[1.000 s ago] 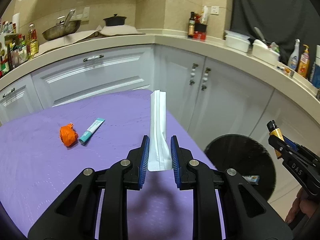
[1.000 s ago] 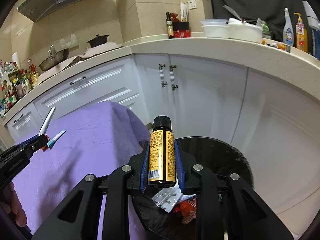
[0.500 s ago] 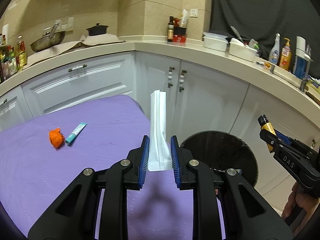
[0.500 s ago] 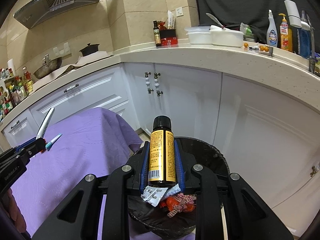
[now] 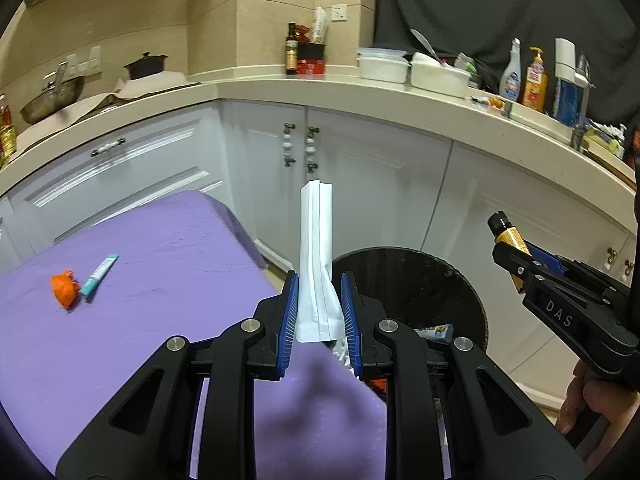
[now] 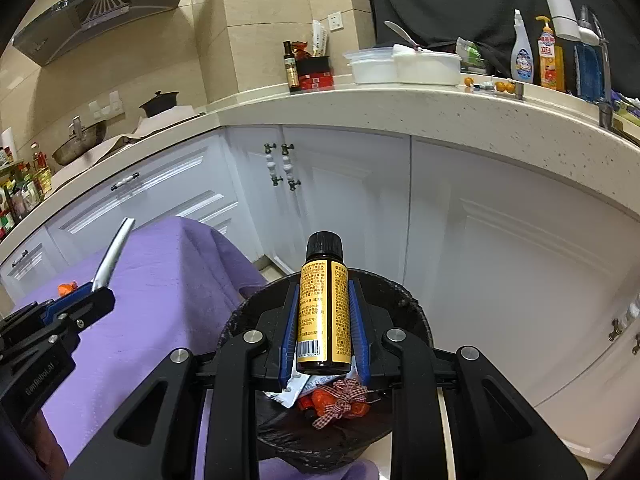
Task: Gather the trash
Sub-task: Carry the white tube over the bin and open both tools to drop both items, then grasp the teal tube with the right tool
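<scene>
My left gripper (image 5: 318,312) is shut on a white paper packet (image 5: 316,256) that stands upright between the blue pads, above the table's right edge near the bin. My right gripper (image 6: 324,320) is shut on a small brown bottle with a yellow label and black cap (image 6: 324,300), held over the black trash bin (image 6: 416,312). The bin (image 5: 416,280) holds wrappers and a red checked bow (image 6: 340,398). An orange crumpled wrapper (image 5: 64,288) and a teal tube (image 5: 98,274) lie on the purple table (image 5: 160,280).
White cabinets (image 5: 360,184) and a beige counter (image 5: 360,92) curve behind, with bottles, containers and a wok on top. The right gripper with the bottle shows at the right in the left wrist view (image 5: 516,252). The left gripper shows at the left in the right wrist view (image 6: 80,300).
Both grippers have moved right toward the bin, keeping their loads. The bin now lies closer under the packet and the bottle.
</scene>
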A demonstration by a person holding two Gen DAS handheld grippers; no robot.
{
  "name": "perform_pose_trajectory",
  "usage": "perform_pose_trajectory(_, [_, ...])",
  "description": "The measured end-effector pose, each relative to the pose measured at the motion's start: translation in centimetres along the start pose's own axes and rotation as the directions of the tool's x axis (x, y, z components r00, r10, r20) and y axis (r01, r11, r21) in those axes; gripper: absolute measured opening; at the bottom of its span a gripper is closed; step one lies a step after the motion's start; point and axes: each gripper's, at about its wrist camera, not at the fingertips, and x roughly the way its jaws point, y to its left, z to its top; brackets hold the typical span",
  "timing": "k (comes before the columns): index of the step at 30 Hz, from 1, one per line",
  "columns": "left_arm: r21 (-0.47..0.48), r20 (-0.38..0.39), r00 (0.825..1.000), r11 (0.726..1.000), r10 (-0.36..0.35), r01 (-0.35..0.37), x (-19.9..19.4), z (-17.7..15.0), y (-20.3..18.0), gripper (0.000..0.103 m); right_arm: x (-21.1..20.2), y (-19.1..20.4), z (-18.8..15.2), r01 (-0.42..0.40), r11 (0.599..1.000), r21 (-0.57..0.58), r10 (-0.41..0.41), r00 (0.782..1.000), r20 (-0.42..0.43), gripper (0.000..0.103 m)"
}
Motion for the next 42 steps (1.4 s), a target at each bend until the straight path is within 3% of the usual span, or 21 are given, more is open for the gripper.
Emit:
perform_pose_trajectory(16, [0.064, -0.024, 0.999, 0.998, -0.027, 0.028, 5.4, -0.3, -3.1, 0.022, 3.5, -2.2, -0.6, 0.035, 0.998, 0.045, -0.034, 0.999, -0.037, 0.026])
perform_pose_trajectory(19, [0.072, -0.029, 0.999, 0.997, -0.022, 0.024, 6.3, -0.4, -3.5, 0.039, 4.2, -2.7, -0.7, 0.053, 0.997, 0.06, -0.05, 0.998, -0.04, 0.045])
perform_pose_trajectory(20, [0.066, -0.027, 0.999, 0.998, -0.022, 0.023, 6.5, -0.4, -3.5, 0.052, 4.3, -2.9, -0.7, 0.055, 0.997, 0.063, -0.053, 0.998, -0.041, 0.045])
perform_pose_trajectory(23, [0.049, -0.028, 0.999, 0.998, -0.025, 0.026, 6.6, -0.5, -3.2, 0.054, 4.1, -3.1, -0.8, 0.061, 0.996, 0.065, -0.058, 0.998, -0.038, 0.045])
perform_pose_trajectory(31, [0.008, -0.024, 1.0, 1.0, 0.015, -0.015, 5.3, 0.0, -0.9, 0.057, 3.3, -2.2, -0.3, 0.049, 0.997, 0.057, -0.048, 0.999, -0.016, 0.047])
perform_pose_trajectory(42, [-0.113, -0.027, 0.987, 0.98, 0.159, -0.161, 1.3, -0.5, 6.8, 0.059, 3.2, 3.3, 0.3, -0.046, 0.999, -0.006, 0.046, 0.999, -0.01, 0.049])
